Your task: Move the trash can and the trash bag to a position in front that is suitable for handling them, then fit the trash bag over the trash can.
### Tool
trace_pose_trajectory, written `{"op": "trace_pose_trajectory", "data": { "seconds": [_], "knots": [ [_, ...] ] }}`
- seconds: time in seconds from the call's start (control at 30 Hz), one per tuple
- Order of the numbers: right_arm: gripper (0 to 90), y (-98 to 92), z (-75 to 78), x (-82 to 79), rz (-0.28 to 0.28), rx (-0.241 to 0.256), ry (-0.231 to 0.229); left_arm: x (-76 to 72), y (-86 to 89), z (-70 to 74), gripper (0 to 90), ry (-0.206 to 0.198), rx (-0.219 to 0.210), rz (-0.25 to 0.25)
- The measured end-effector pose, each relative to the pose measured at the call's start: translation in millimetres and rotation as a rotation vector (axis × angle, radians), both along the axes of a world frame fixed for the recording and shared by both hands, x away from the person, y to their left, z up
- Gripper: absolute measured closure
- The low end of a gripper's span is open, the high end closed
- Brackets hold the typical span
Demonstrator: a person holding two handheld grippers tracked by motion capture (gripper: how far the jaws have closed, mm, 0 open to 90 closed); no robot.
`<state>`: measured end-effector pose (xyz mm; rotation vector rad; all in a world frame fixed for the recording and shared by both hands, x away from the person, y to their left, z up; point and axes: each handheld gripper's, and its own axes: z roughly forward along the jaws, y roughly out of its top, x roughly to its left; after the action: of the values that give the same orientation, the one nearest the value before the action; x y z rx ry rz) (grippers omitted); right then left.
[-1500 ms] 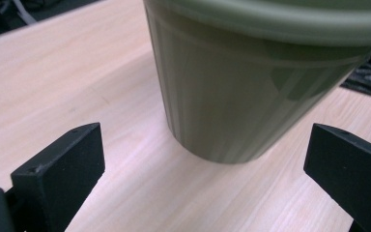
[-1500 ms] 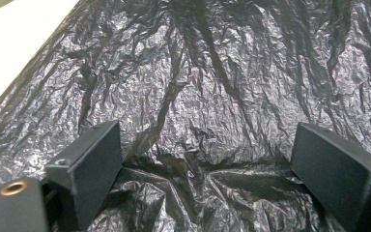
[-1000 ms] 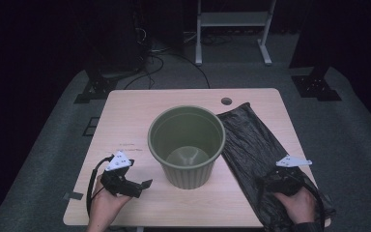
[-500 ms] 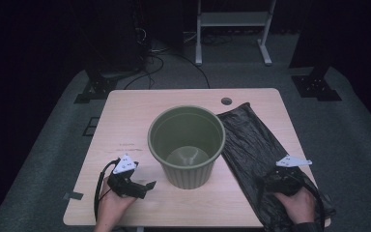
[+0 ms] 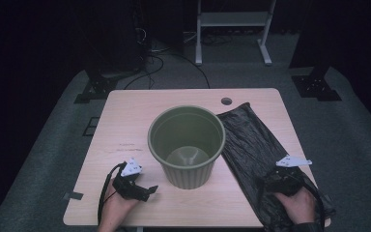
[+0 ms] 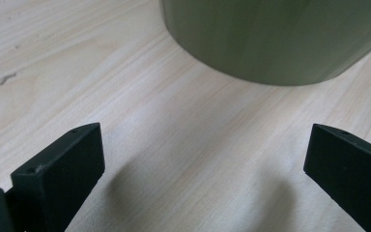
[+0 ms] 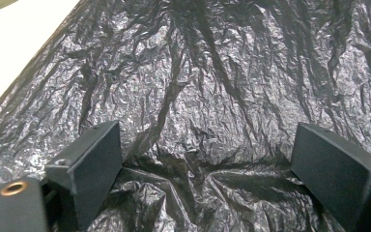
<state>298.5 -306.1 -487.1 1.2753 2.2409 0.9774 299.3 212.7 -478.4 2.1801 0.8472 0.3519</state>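
Note:
An empty olive-green bin (image 5: pixel 187 145) stands upright in the middle of the wooden table (image 5: pixel 130 125). A crumpled black plastic bag (image 5: pixel 253 140) lies flat to its right. My left gripper (image 5: pixel 147 190) rests near the front edge, left of the bin, pointing at its base. In the left gripper view it (image 6: pixel 203 150) is open over bare wood, with the bin's wall (image 6: pixel 270 38) just ahead. My right gripper (image 5: pixel 281 175) sits on the bag's near end. In the right gripper view it (image 7: pixel 207 150) is open, its jaws pressed down onto the wrinkled bag (image 7: pixel 222 72), nothing pinched between them.
A round cable hole (image 5: pixel 226 101) sits in the table's far edge. Beyond the table are a white stand (image 5: pixel 232 19), floor cables (image 5: pixel 149 53) and dark stand feet (image 5: pixel 96 89). Bare wood stretches left of and behind the bin.
My left gripper has slid a little right and toward the front edge, closer to the bin's base. The right gripper and the bag have stayed put.

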Motion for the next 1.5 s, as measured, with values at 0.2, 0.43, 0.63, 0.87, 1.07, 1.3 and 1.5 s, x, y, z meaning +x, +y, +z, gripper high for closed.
{"op": "trace_pose_trajectory", "data": {
  "seconds": [0.2, 0.43, 0.63, 0.87, 1.07, 1.3, 1.5],
  "knots": [
    [10.1, 0.0, 0.0, 0.0, 0.001, 0.0, 0.0, 1.9, 2.7, -4.6, 0.0, 0.016, 0.011, 0.011],
    [12.0, -0.1, 0.0, -0.2, 0.005, 0.001, -0.002, 1.0, -0.4, -5.2, 0.0, 0.001, 0.045, 0.007],
    [14.6, 0.1, 0.3, -0.8, 0.012, 0.006, -0.007, 1.2, -0.4, -5.3, 0.0, 0.0, 0.045, 0.007],
    [27.0, -0.7, 1.1, -2.5, 0.032, 0.015, -0.023, 1.2, -0.4, -5.2, 0.0, 0.0, 0.045, 0.007],
    [59.6, -1.8, 3.0, -5.1, 0.076, 0.026, -0.036, 1.3, -0.4, -5.3, 0.0, 0.0, 0.044, 0.006],
    [90.0, 2.0, 6.1, -4.8, 0.12, 0.017, -0.013, 1.4, -0.4, -5.2, 0.0, 0.0, 0.045, 0.006],
    [90.0, 15.9, 8.2, -2.6, 0.194, 0.036, 0.0, 1.7, -0.4, -5.3, 0.0, 0.0, 0.045, 0.003]
  ]
}}
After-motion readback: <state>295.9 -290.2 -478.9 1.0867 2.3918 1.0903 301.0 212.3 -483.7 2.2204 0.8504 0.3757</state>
